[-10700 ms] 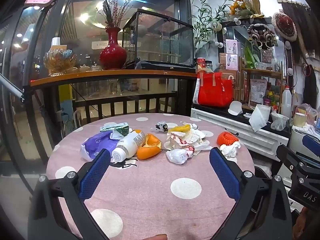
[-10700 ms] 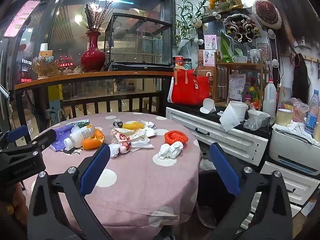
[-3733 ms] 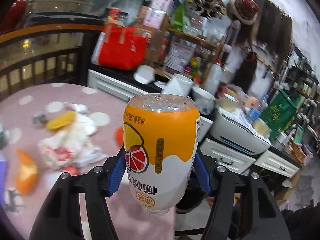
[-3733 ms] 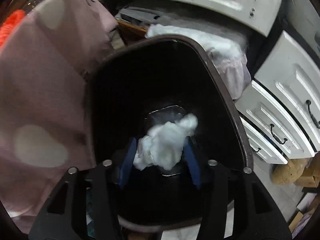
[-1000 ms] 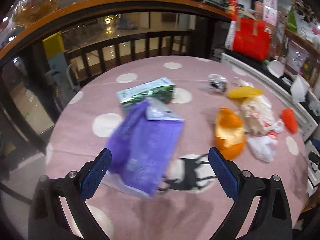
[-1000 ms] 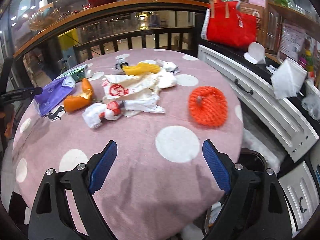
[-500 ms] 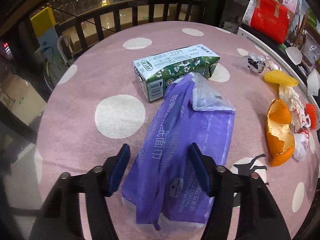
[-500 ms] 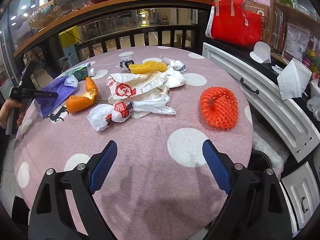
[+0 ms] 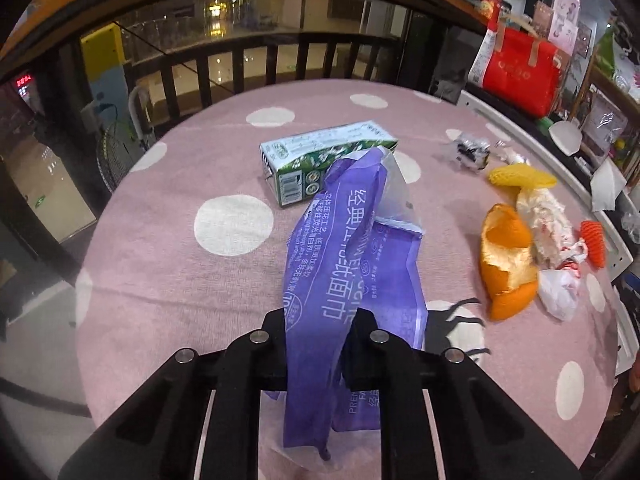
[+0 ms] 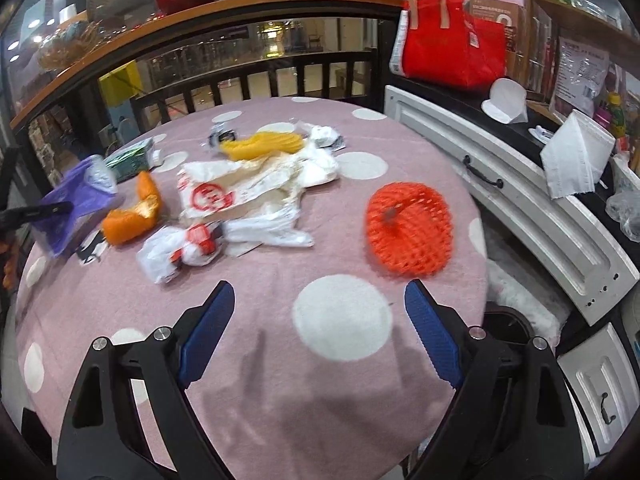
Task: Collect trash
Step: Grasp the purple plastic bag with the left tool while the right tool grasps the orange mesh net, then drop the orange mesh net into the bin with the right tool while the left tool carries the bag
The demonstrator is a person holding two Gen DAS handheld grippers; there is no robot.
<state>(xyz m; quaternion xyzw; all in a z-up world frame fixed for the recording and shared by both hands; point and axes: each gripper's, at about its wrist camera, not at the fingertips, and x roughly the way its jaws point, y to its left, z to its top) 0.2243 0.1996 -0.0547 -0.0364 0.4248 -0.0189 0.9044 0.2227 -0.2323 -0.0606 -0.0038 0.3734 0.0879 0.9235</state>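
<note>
My left gripper (image 9: 318, 322) is shut on a purple plastic wrapper (image 9: 344, 264), pinching its near end on the pink dotted tablecloth (image 9: 168, 272). Behind the wrapper lies a green and white carton (image 9: 320, 160). An orange peel (image 9: 506, 266) and crumpled white bags (image 9: 556, 286) lie to the right. In the right wrist view my right gripper (image 10: 320, 324) stands open above a white dot, with nothing between its fingers. An orange foam net (image 10: 408, 228) sits just beyond it, and white wrappers (image 10: 244, 188), a yellow net (image 10: 262, 144) and the purple wrapper (image 10: 76, 200) lie to its left.
A white drawer cabinet (image 10: 520, 200) borders the table on the right, with a red bag (image 10: 452, 40) on top. A dark bin rim (image 10: 508, 320) shows below the table edge at the right. A black railing (image 9: 240, 64) runs behind the table.
The left gripper's jaws have come together on the purple wrapper, bunching it into a narrow fold. The right gripper has drifted closer to the orange net and stays open.
</note>
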